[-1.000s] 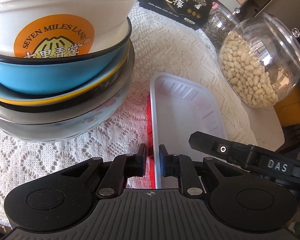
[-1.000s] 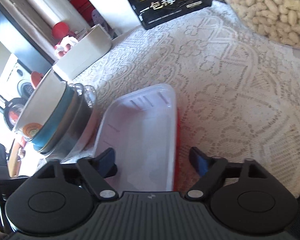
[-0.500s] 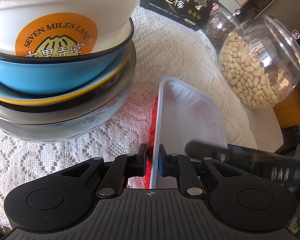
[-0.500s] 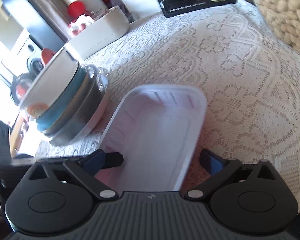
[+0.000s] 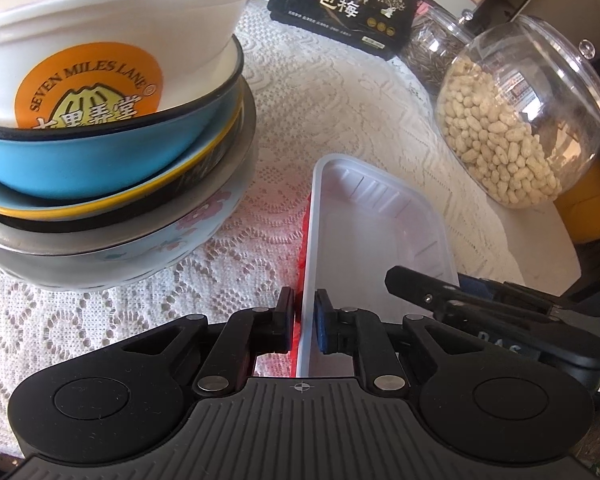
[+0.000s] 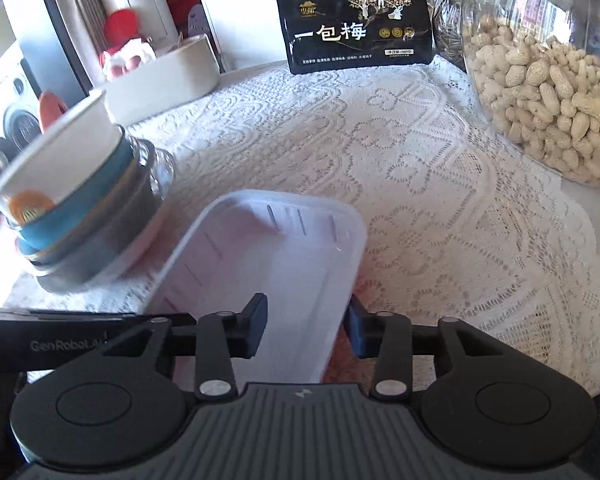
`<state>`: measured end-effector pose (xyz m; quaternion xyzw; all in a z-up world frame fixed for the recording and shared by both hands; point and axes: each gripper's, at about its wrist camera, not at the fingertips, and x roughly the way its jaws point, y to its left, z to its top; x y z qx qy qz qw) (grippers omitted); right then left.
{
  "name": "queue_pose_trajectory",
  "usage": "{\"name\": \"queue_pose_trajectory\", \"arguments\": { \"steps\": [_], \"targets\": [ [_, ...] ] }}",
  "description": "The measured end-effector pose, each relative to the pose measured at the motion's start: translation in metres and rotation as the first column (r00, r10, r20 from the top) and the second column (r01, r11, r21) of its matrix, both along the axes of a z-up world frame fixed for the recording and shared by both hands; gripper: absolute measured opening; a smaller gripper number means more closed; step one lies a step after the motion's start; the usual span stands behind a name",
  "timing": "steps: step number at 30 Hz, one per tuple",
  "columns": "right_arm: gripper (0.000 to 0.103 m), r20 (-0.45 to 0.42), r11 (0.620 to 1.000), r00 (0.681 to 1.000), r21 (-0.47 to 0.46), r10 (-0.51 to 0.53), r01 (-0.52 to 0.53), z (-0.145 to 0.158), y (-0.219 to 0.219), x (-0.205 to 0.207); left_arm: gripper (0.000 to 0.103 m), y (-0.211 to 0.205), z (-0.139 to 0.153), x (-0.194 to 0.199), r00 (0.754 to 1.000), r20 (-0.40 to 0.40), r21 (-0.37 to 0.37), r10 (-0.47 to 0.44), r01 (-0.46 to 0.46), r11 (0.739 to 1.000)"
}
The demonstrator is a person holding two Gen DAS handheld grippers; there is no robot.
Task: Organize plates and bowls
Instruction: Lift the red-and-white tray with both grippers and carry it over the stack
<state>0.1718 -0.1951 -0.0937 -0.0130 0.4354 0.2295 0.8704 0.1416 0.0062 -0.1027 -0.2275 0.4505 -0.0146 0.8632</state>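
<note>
A white plastic tray lies on the lace tablecloth with a red edge showing under its left side. My left gripper is shut on the tray's left rim, one pad on each side of the wall. My right gripper is closing over the tray's near right rim: one finger is inside the tray, the other outside, and the inner pad still stands off the wall. To the left stands a stack of bowls and plates, topped by a white bowl with an orange label.
A clear jar of peanuts stands to the right, with a seed jar behind it. A black snack packet is at the back. A white box sits at the far left edge.
The tray's left side has tipped up in the left gripper. The right gripper has rolled level and its jaws have narrowed from wide apart to straddling the tray's right rim.
</note>
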Motion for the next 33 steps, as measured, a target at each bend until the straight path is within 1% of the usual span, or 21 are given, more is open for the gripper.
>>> {"name": "queue_pose_trajectory", "arguments": {
  "steps": [2, 3, 5, 7, 10, 13, 16, 18, 20, 23, 25, 28, 31, 33],
  "targets": [
    [0.034, -0.011, 1.0, 1.0, -0.003, -0.01, 0.01, -0.003, -0.002, 0.001, 0.015, 0.001, 0.0, 0.0, 1.0, 0.001, -0.015, -0.001, 0.001, 1.0],
    [0.032, -0.019, 1.0, 1.0, 0.003, -0.015, 0.015, -0.004, -0.003, 0.001, 0.02, 0.002, 0.0, 0.001, 1.0, 0.001, -0.03, -0.003, 0.003, 1.0],
    [0.032, -0.028, 0.999, 0.999, 0.018, -0.026, 0.026, -0.002, -0.007, 0.001, 0.021, 0.002, 0.001, 0.004, 1.0, -0.01, -0.042, -0.01, 0.009, 0.999],
    [0.032, -0.008, 0.999, 1.0, 0.029, -0.03, 0.03, 0.005, -0.009, -0.002, 0.021, 0.0, 0.005, 0.006, 1.0, -0.009, -0.041, -0.023, 0.023, 0.999],
    [0.032, 0.053, 0.998, 0.998, 0.05, -0.035, 0.033, 0.025, -0.013, -0.008, 0.021, -0.005, 0.019, 0.004, 0.998, 0.027, -0.034, -0.048, 0.049, 0.998],
    [0.032, 0.115, 0.996, 0.993, 0.085, -0.038, 0.028, 0.053, -0.018, -0.014, 0.021, -0.006, 0.043, 0.0, 0.996, 0.071, -0.029, -0.06, 0.062, 0.998],
    [0.032, 0.187, 0.993, 0.982, 0.119, -0.026, 0.004, 0.084, -0.017, -0.019, 0.021, -0.001, 0.078, -0.007, 0.988, 0.147, -0.004, -0.047, 0.048, 0.999],
    [0.032, 0.231, 0.989, 0.973, 0.147, -0.01, -0.025, 0.104, -0.014, -0.02, 0.021, 0.006, 0.104, -0.013, 0.978, 0.208, 0.029, -0.031, 0.026, 0.999],
    [0.032, 0.257, 0.983, 0.966, 0.178, 0.006, -0.053, 0.121, -0.007, -0.019, 0.021, 0.016, 0.126, -0.018, 0.966, 0.256, 0.056, -0.014, -0.001, 0.998],
    [0.032, 0.271, 0.972, 0.962, 0.213, 0.039, -0.099, 0.139, 0.012, -0.015, 0.022, 0.039, 0.146, -0.023, 0.957, 0.287, 0.069, 0.036, -0.058, 0.996],
    [0.033, 0.276, 0.966, 0.958, 0.217, 0.077, -0.14, 0.142, 0.03, -0.014, 0.021, 0.056, 0.147, -0.026, 0.956, 0.284, 0.063, 0.078, -0.099, 0.993],
    [0.034, 0.274, 0.958, 0.952, 0.207, 0.135, -0.196, 0.138, 0.058, -0.014, 0.021, 0.084, 0.137, -0.032, 0.957, 0.249, 0.02, 0.147, -0.157, 0.987],
    [0.034, 0.235, 0.952, 0.955, 0.2, 0.183, -0.231, 0.125, 0.084, -0.014, 0.021, 0.102, 0.121, -0.036, 0.959, 0.217, -0.013, 0.182, -0.183, 0.983],
    [0.034, 0.196, 0.951, 0.959, 0.195, 0.203, -0.241, 0.111, 0.098, -0.009, 0.021, 0.111, 0.109, -0.036, 0.961, 0.187, -0.017, 0.202, -0.203, 0.979]
  ]
}}
